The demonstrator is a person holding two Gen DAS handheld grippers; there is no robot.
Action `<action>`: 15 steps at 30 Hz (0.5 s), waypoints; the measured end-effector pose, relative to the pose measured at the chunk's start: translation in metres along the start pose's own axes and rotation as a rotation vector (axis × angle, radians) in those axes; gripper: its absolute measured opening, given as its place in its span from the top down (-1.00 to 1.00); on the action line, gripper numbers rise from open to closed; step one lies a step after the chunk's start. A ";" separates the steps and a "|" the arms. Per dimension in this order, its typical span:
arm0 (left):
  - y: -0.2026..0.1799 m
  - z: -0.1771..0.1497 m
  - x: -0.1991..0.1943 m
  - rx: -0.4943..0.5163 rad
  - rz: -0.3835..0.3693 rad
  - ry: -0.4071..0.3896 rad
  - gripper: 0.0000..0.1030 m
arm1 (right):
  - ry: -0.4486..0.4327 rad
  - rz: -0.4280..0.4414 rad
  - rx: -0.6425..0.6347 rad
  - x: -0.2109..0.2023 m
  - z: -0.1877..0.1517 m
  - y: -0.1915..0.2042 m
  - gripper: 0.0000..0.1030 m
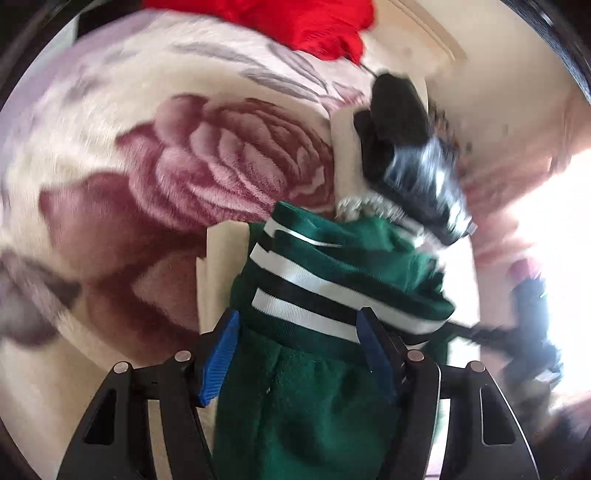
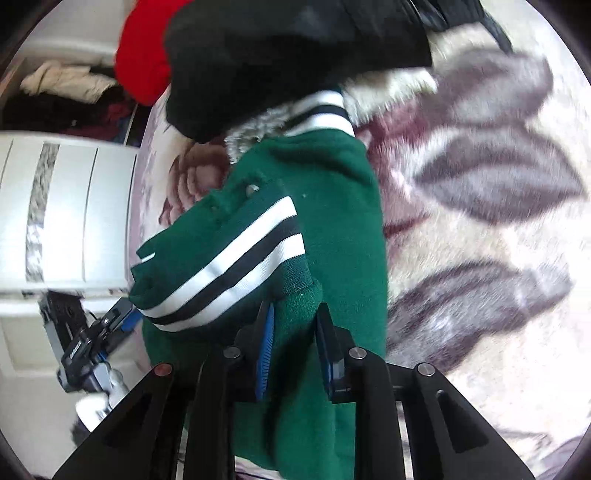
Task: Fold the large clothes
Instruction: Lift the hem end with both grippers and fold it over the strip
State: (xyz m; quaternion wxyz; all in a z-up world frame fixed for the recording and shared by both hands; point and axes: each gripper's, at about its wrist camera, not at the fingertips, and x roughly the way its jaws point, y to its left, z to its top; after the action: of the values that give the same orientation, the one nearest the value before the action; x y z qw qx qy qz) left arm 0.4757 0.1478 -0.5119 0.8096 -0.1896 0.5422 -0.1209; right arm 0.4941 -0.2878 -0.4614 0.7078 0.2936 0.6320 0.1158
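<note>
A dark green garment [image 1: 332,258] with white and black striped ribbing hangs bunched over a floral blanket [image 1: 221,158]. My left gripper [image 1: 297,352] is shut on a thick fold of it, with the blue pads pressing both sides just below the stripes. In the right wrist view the same green garment [image 2: 332,206] rises from my right gripper [image 2: 295,350], whose jaws pinch a narrow fold of it. Grey fur trim [image 2: 251,129] shows at its top. The left gripper [image 2: 88,350] appears blurred at the lower left of that view.
A black garment [image 2: 295,55] and a red garment [image 2: 144,55] lie at the far end of the blanket [image 2: 480,184]. A white cabinet [image 2: 74,210] stands beside the bed, with a heap of clothes [image 2: 66,92] behind it. The red garment [image 1: 314,26] also tops the left view.
</note>
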 end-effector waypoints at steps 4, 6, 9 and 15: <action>-0.010 0.008 0.021 0.097 0.091 -0.016 0.70 | 0.009 -0.043 -0.063 -0.002 0.003 0.006 0.51; -0.008 0.012 0.020 0.101 0.085 -0.031 0.84 | 0.014 -0.077 -0.036 0.002 0.005 0.001 0.50; 0.003 0.014 0.014 0.060 0.062 -0.054 0.87 | 0.003 -0.050 0.017 -0.002 0.010 -0.008 0.02; 0.000 0.013 -0.004 0.022 0.057 -0.114 0.90 | -0.007 0.017 0.077 0.009 0.014 -0.018 0.67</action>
State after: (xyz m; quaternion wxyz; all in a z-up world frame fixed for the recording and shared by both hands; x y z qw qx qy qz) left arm 0.4860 0.1520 -0.5038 0.8443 -0.1716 0.4992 -0.0927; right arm 0.5050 -0.3013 -0.4786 0.6970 0.3266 0.6310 0.0964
